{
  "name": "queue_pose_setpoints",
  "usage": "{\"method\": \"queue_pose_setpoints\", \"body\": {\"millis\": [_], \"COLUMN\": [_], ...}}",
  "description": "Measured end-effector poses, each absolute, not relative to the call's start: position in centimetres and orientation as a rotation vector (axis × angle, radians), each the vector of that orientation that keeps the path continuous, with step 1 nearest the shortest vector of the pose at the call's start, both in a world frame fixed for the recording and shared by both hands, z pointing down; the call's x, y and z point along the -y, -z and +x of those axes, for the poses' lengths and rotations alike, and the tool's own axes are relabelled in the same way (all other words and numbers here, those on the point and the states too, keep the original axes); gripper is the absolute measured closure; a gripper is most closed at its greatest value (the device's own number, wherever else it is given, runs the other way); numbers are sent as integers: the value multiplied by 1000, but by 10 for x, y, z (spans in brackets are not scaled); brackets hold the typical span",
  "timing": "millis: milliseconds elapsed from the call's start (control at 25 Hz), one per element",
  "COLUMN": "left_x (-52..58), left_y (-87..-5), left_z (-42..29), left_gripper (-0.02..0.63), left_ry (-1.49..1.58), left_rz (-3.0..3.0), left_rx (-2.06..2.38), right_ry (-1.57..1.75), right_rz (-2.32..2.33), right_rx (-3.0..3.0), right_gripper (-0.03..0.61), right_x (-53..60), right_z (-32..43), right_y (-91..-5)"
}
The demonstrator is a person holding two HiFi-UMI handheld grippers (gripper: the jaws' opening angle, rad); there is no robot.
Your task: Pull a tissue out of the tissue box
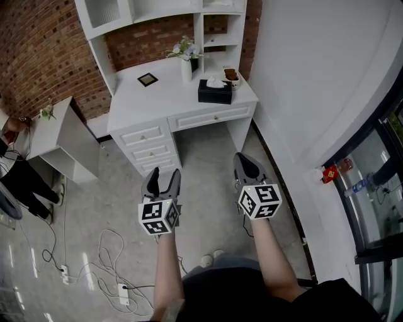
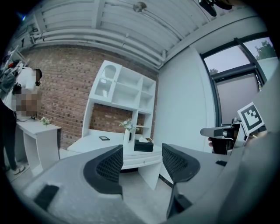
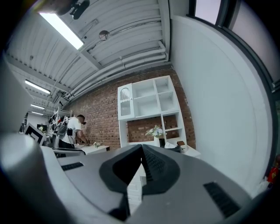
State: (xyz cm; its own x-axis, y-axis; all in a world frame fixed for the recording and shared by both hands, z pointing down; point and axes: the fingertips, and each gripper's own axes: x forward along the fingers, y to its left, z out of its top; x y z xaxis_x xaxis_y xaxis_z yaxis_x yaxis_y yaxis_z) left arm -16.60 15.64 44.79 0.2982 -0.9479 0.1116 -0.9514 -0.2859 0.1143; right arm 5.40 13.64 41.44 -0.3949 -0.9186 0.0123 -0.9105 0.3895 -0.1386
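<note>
A black tissue box with a white tissue sticking out of its top stands on the white desk, near the right end; the box also shows small and far off in the left gripper view. My left gripper hangs over the floor well short of the desk, jaws spread apart with nothing between them. My right gripper is held beside it at the same distance, its jaws pressed together and empty. In the right gripper view the box peeks just past the closed jaws.
A vase of flowers and a small dark frame sit on the desk under a white shelf unit. A low white side table stands left. Cables and a power strip lie on the floor. A person stands far left.
</note>
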Motion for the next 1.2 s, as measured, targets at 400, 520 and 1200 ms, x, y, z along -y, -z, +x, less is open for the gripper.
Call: {"method": "queue_pose_setpoints", "body": {"millis": [400, 520, 1200], "left_x": [-145, -129, 109], "left_y": [-441, -438, -448], "left_z": [-177, -178, -169], "left_gripper": [359, 359, 359], "left_ry": [-51, -46, -36], "left_rz": [2461, 2471, 2462], "left_rx": [1747, 1755, 1798], "right_ry": [204, 182, 151], "right_rz": [-1744, -1761, -1743], "right_rx": [-2469, -2441, -2410], "right_gripper": [581, 581, 581], "right_x": [-133, -115, 137], "right_z": [65, 74, 95], "right_y": [-419, -413, -412]}}
